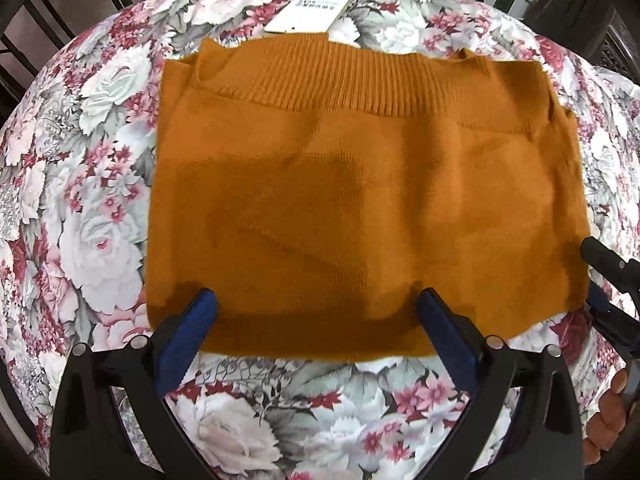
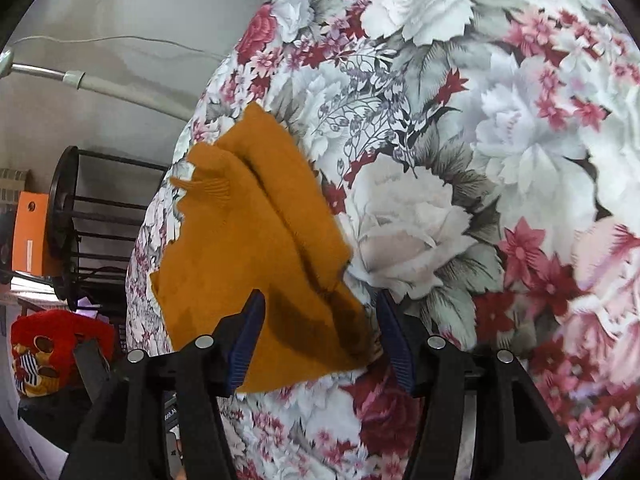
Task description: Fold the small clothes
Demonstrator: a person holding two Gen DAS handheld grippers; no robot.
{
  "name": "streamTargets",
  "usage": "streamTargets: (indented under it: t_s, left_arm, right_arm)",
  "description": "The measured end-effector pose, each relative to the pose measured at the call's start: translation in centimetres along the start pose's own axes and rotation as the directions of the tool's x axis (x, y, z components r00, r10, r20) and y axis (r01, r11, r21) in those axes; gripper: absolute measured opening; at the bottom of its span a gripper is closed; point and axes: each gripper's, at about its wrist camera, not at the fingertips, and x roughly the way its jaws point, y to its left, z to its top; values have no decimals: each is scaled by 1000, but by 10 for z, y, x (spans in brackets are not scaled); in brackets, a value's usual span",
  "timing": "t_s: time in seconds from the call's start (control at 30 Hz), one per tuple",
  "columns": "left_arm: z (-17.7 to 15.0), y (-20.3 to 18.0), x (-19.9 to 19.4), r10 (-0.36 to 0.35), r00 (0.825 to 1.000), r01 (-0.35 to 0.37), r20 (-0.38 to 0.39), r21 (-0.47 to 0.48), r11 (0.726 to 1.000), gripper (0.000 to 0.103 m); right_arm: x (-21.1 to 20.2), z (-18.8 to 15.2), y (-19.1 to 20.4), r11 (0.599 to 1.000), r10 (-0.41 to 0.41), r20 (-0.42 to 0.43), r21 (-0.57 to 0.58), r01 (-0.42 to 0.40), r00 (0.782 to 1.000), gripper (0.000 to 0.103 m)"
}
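Observation:
An orange knit sweater (image 1: 360, 200) lies folded into a rectangle on the floral tablecloth (image 1: 80, 200), ribbed band at the far side. A white paper tag (image 1: 308, 10) lies just beyond it. My left gripper (image 1: 316, 304) is open, its blue-padded fingers straddling the sweater's near edge. My right gripper (image 2: 320, 308) is open around the sweater's (image 2: 256, 248) near right corner; it also shows at the right edge of the left wrist view (image 1: 612, 276).
The floral cloth (image 2: 480, 160) covers the whole table. Off the table's left side stand a black wire rack (image 2: 80, 220), an orange box (image 2: 32, 232) and a red patterned item (image 2: 52, 344). Dark chair frames (image 1: 24, 20) stand behind the table.

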Motion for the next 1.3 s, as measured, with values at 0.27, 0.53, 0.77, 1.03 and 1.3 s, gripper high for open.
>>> streamTargets:
  t_s: [0.27, 0.53, 0.77, 1.03, 1.3]
  left_arm:
    - [6, -13, 25, 38, 999, -38, -20, 5, 999, 99]
    - [39, -43, 14, -7, 999, 7, 39, -7, 1000, 98]
    - [31, -48, 36, 35, 999, -34, -25, 13, 999, 99]
    - [40, -47, 15, -1, 1000, 1, 13, -3, 1000, 97]
    - [44, -64, -8, -24, 999, 23, 23, 46, 999, 97]
  right_arm:
    - [13, -2, 11, 996, -30, 43, -79, 33, 999, 62]
    - [13, -3, 31, 992, 9, 38, -123, -4, 999, 47]
    - [23, 2, 11, 999, 32, 20, -32, -32, 999, 42]
    - [15, -3, 34, 993, 10, 42, -116, -5, 999, 24]
    - [1, -5, 56, 987, 33, 50, -160, -24, 998, 20]
